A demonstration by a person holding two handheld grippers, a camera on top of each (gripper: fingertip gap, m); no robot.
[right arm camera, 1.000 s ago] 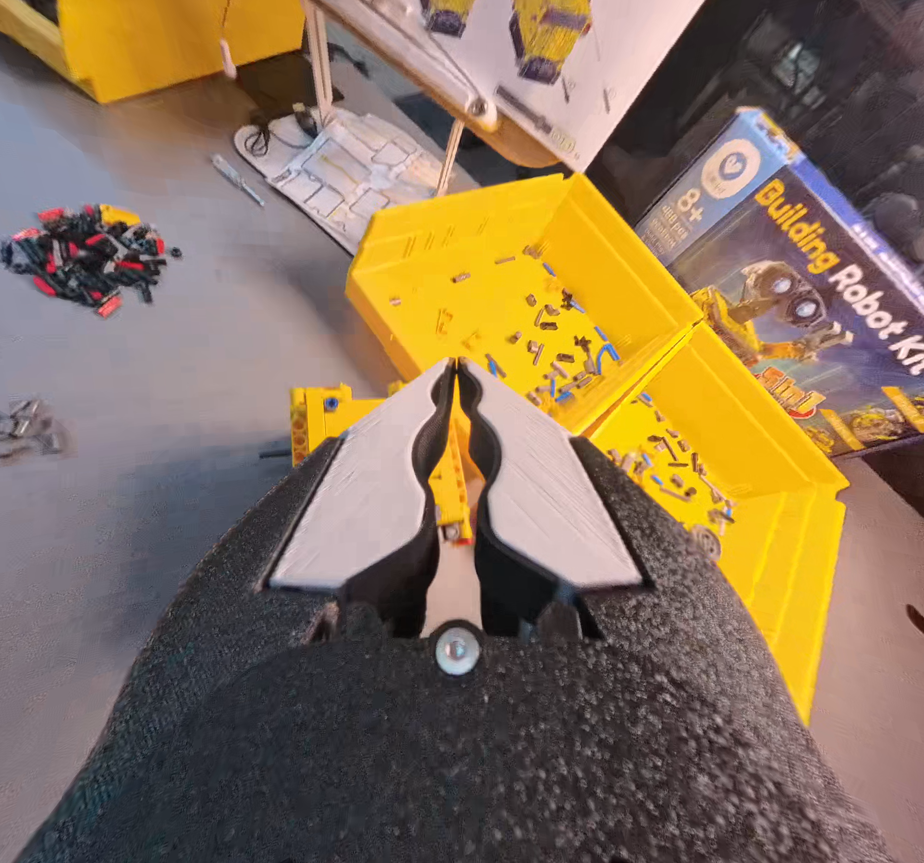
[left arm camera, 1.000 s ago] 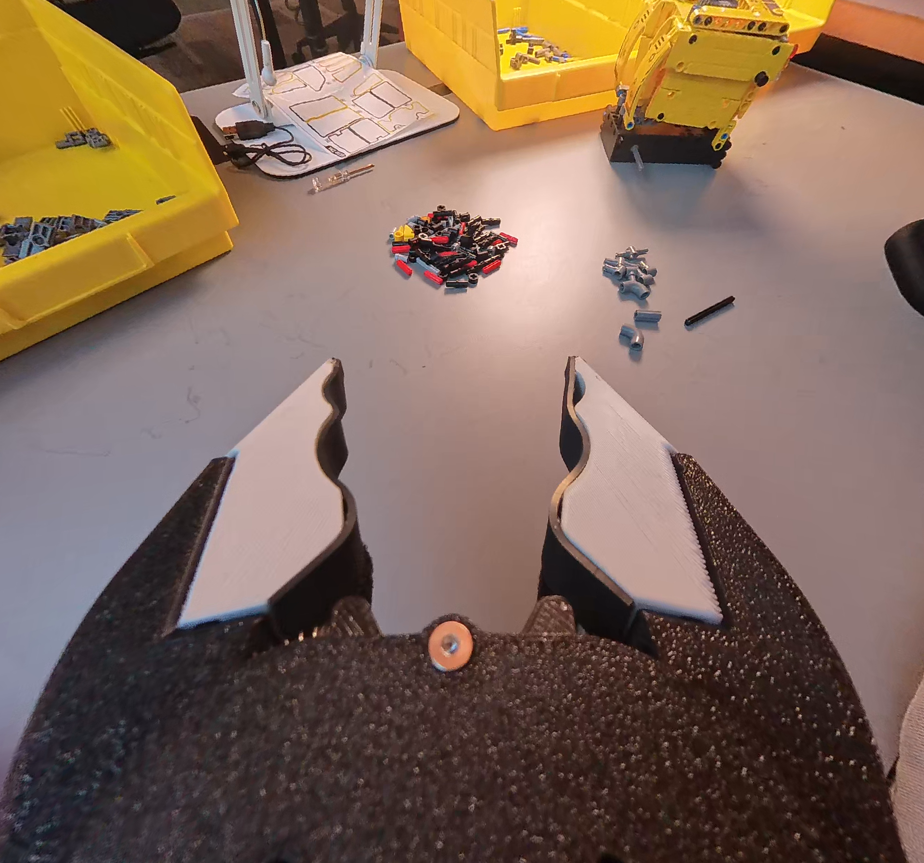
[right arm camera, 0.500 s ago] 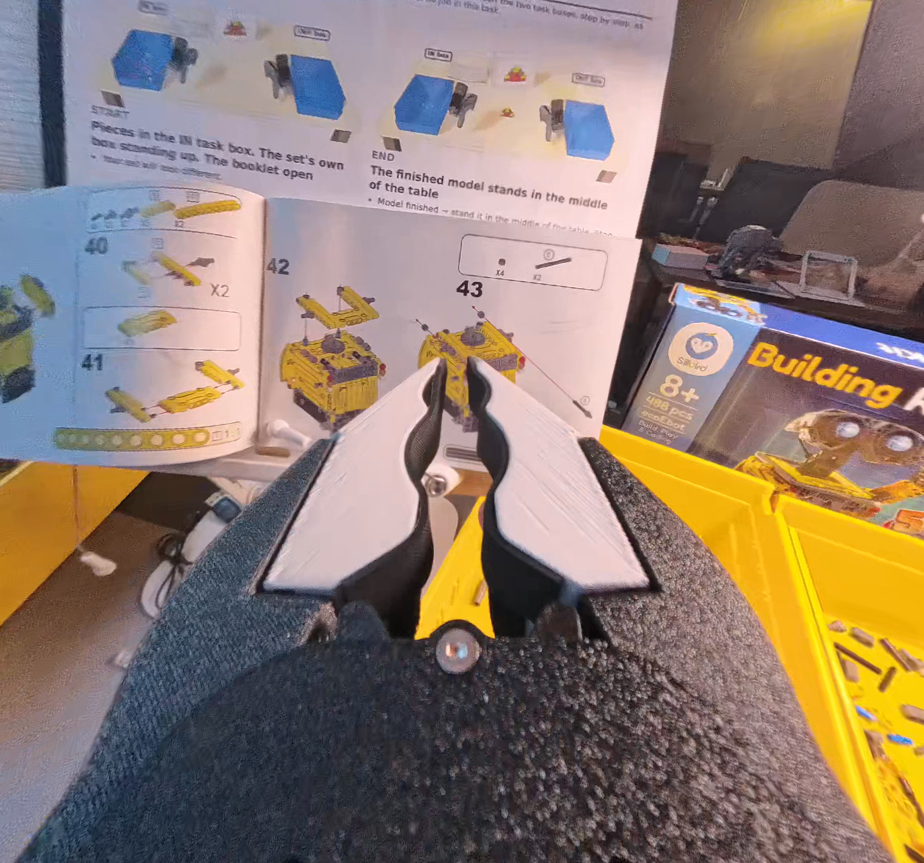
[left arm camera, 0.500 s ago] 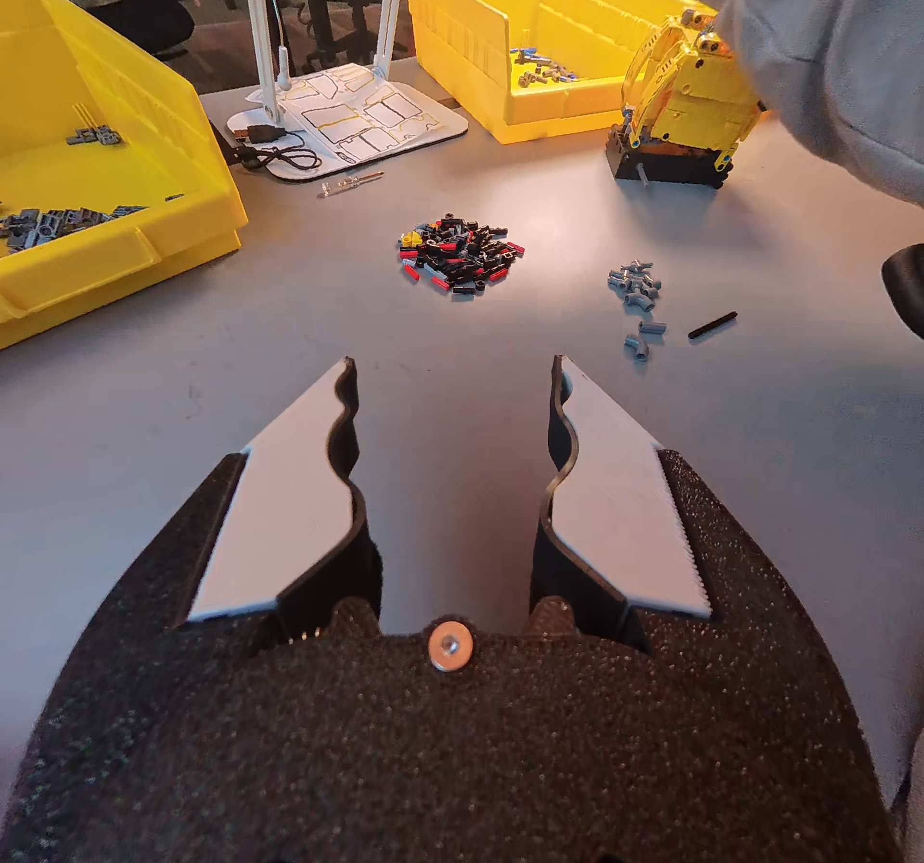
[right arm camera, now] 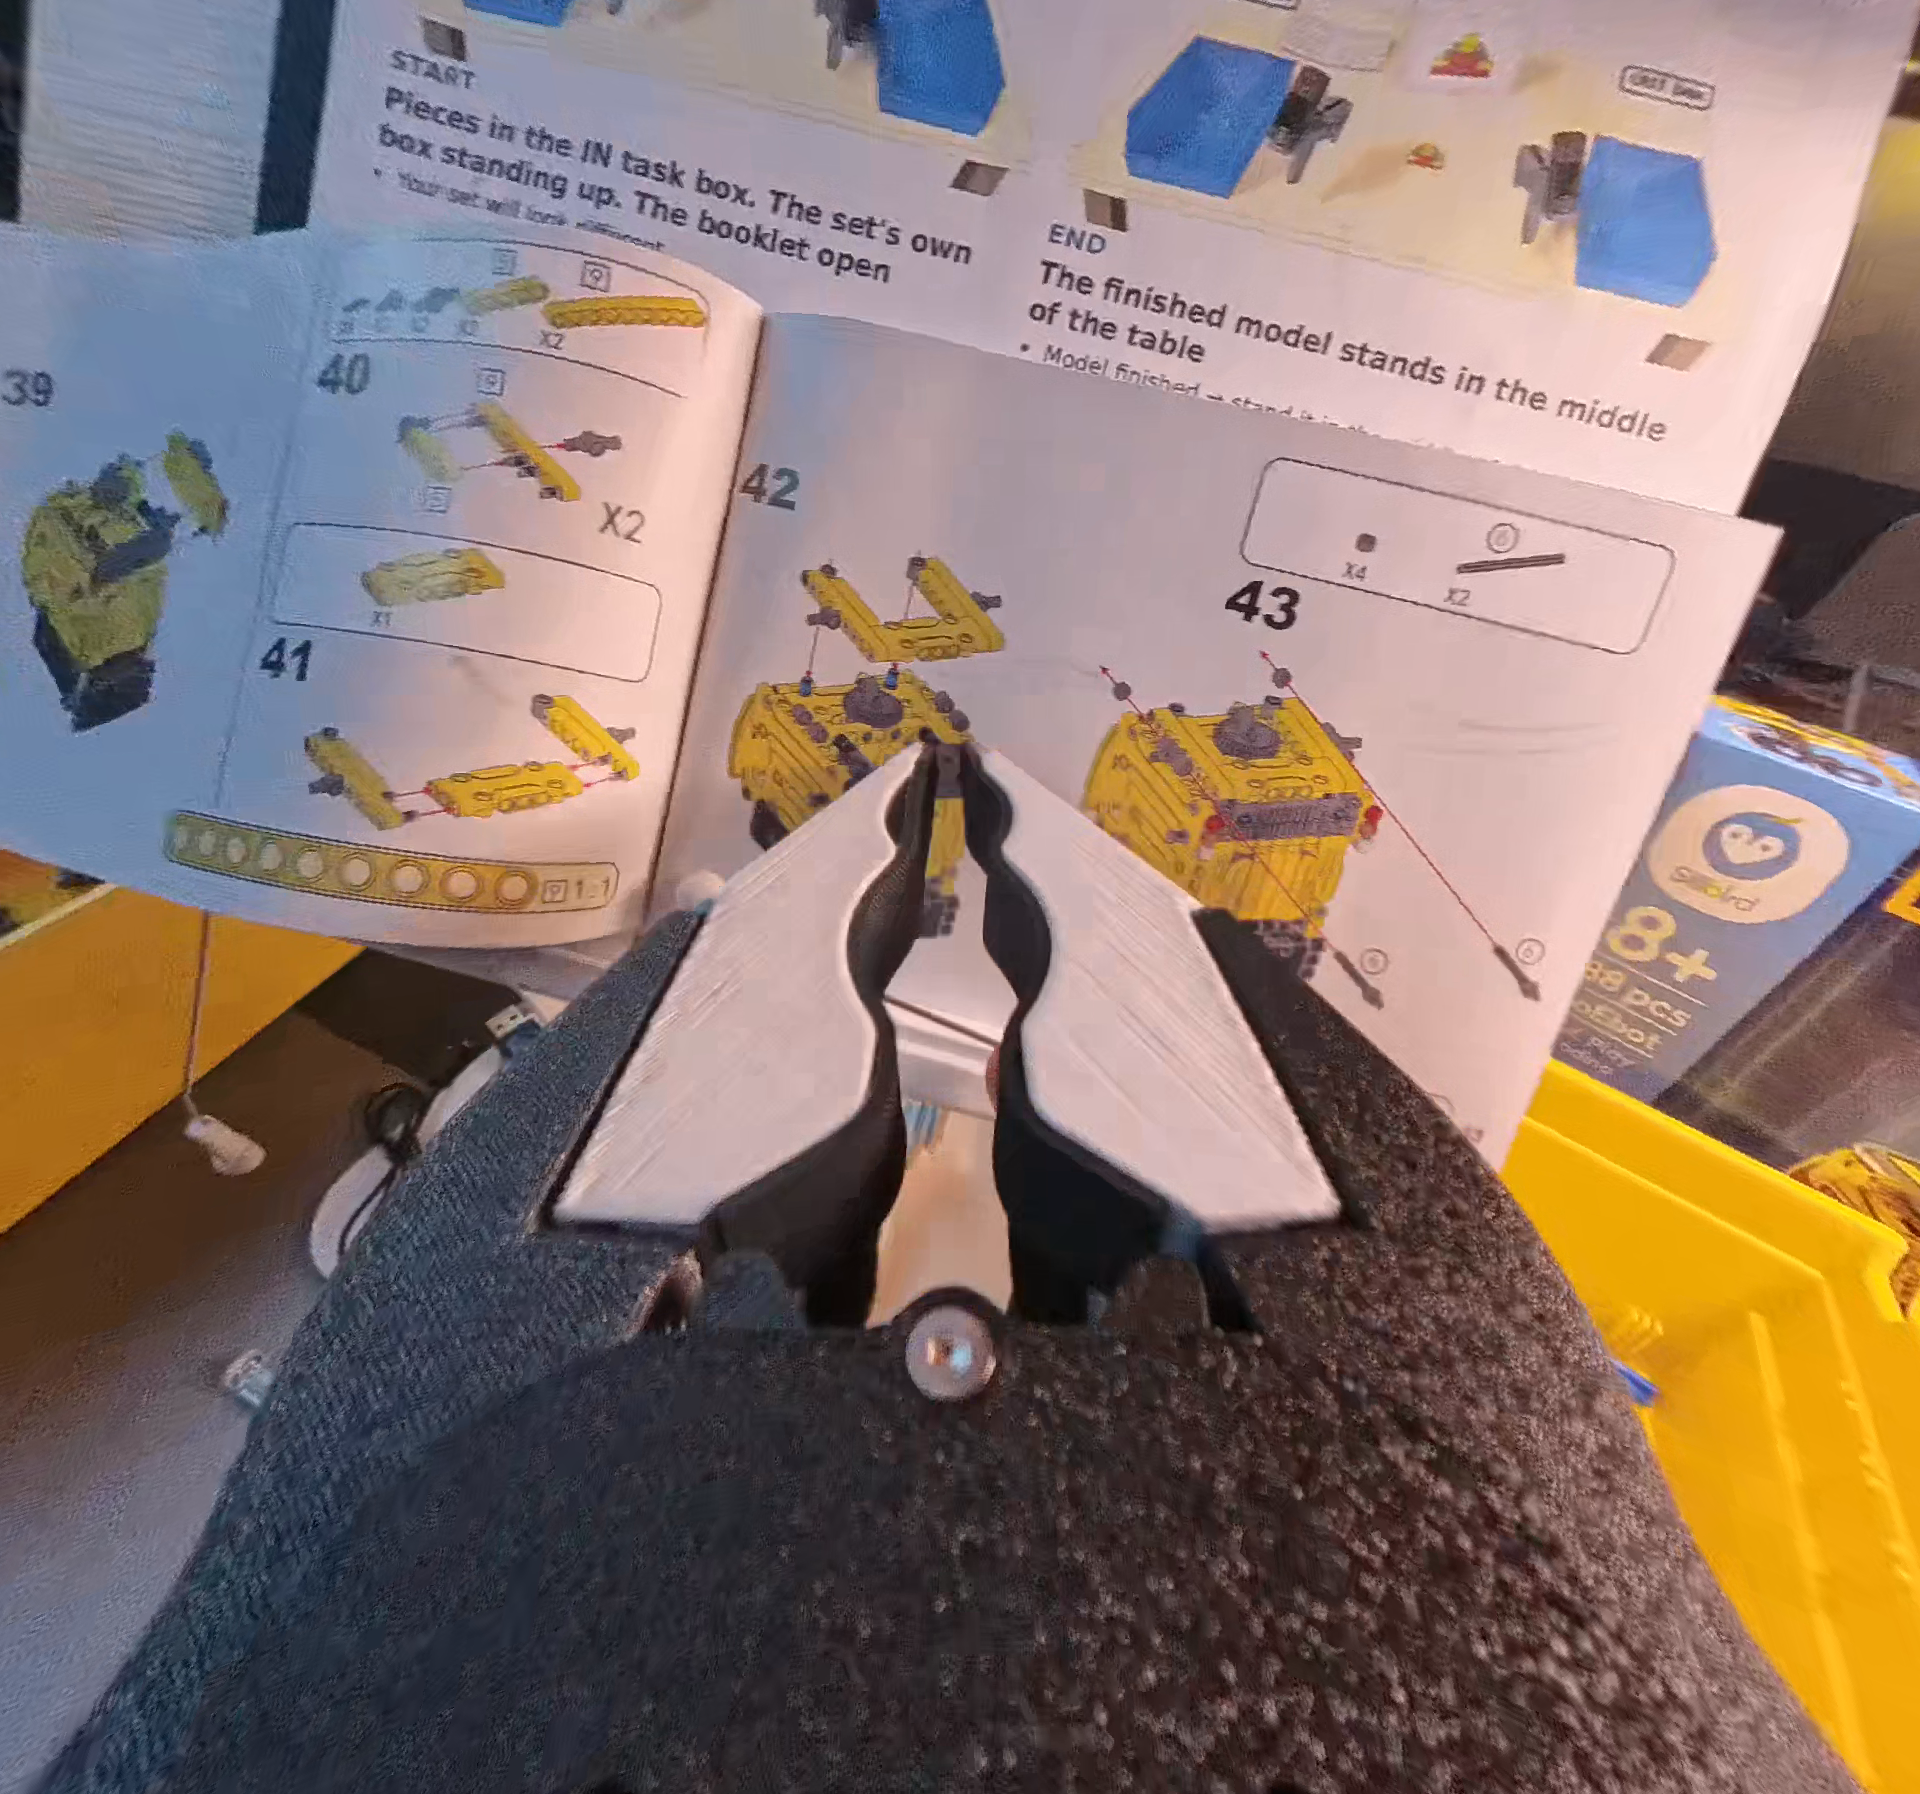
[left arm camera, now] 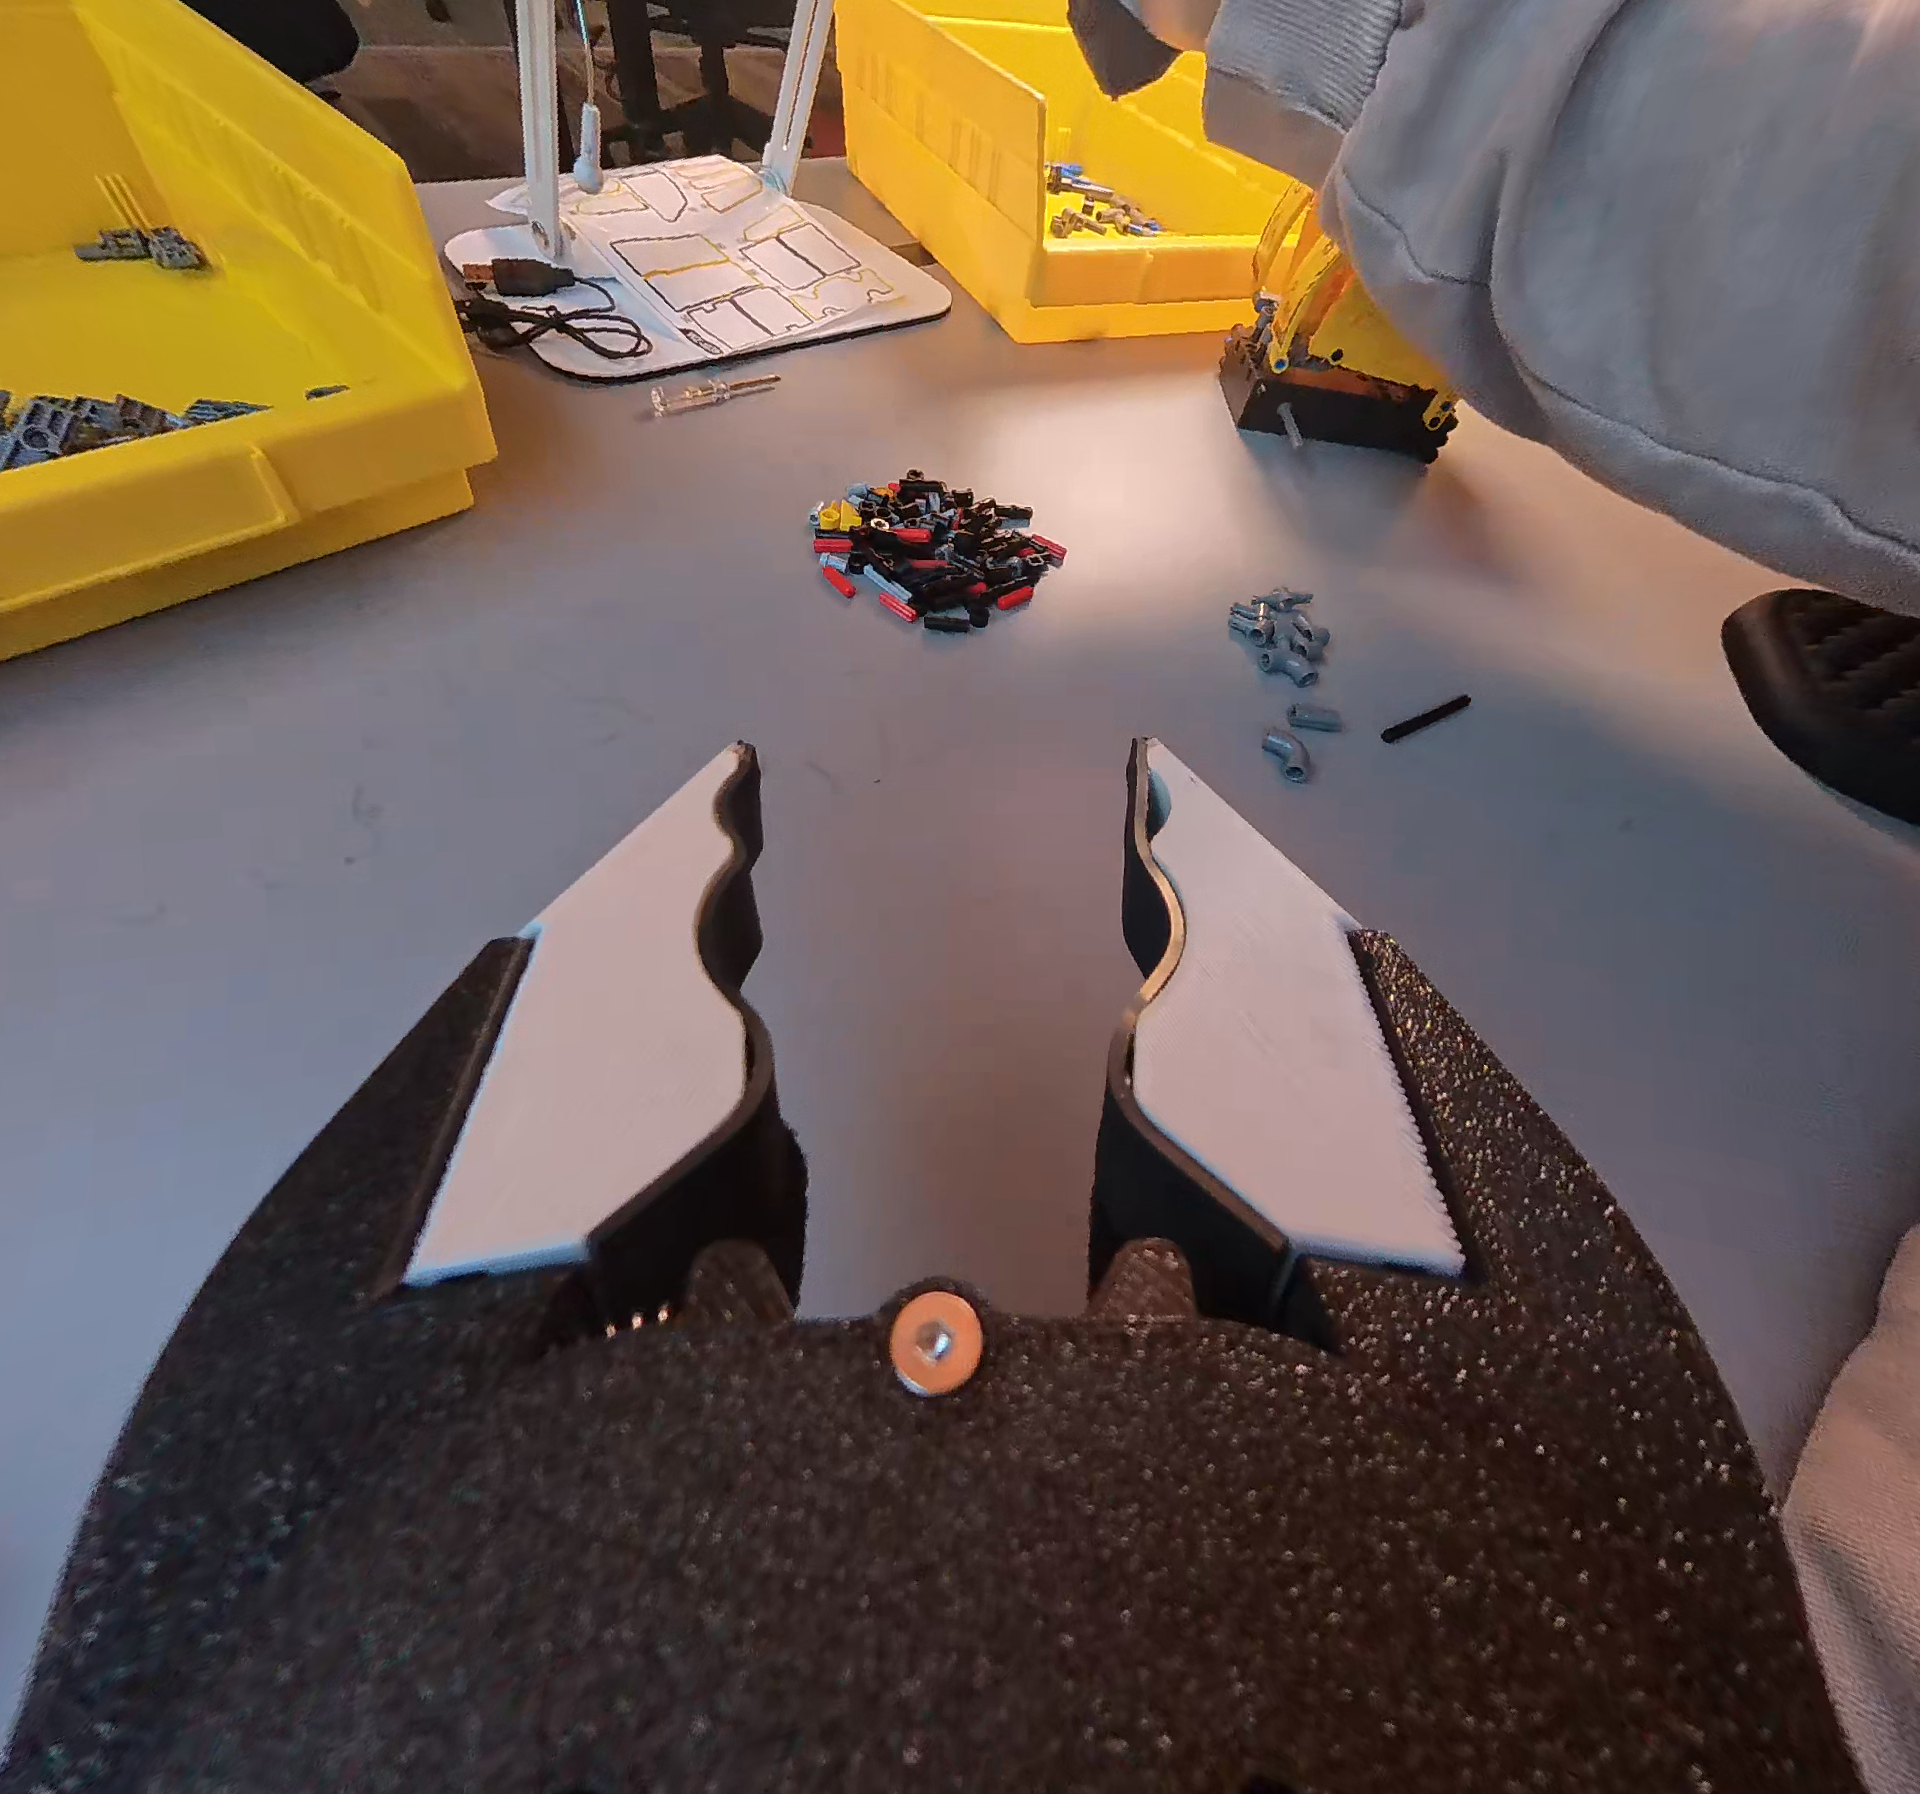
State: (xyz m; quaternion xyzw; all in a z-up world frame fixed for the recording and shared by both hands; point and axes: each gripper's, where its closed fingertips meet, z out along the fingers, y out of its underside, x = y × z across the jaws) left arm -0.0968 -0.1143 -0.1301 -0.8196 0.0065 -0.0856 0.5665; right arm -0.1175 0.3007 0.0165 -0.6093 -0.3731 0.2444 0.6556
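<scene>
Nearest, left gripper [left arm camera: 943,757]: held low over the grey table [left arm camera: 312,861], its pale fingers spread wide with only bare tabletop between them; it holds nothing.
Grey connectors [left arm camera: 1280,638]: a small loose cluster just ahead and to the right of the left gripper, with a thin black axle [left arm camera: 1425,718] lying beside them.
Mixed pile [left arm camera: 935,549]: small black, red, grey and yellow pieces heaped on the table, straight ahead of the left gripper and apart from it.
Clear small tool [left arm camera: 712,390]: lies beyond the pile, near the white stand base [left arm camera: 727,279], which carries a sheet of outlined shapes and a coiled black cable.
Yellow bins: one [left arm camera: 229,310] at the left with grey parts inside, another [left arm camera: 1039,186] farther back holding small parts.
Yellow model [left arm camera: 1330,373]: stands on a black base beside the far bin, partly hidden by a grey sleeve [left arm camera: 1610,238].
Right gripper [right arm camera: 940,757]: raised off the table, its fingers pressed nearly together at the tips; a small dark piece appears between them, though whether it is gripped cannot be told.
Open booklet [right arm camera: 1039,549]: propped just beyond the right gripper, showing numbered building steps, with a printed sheet [right arm camera: 1039,134] behind it.
Blue box [right arm camera: 1766,892]: at the far right, behind a yellow bin [right arm camera: 1714,1329].
</scene>
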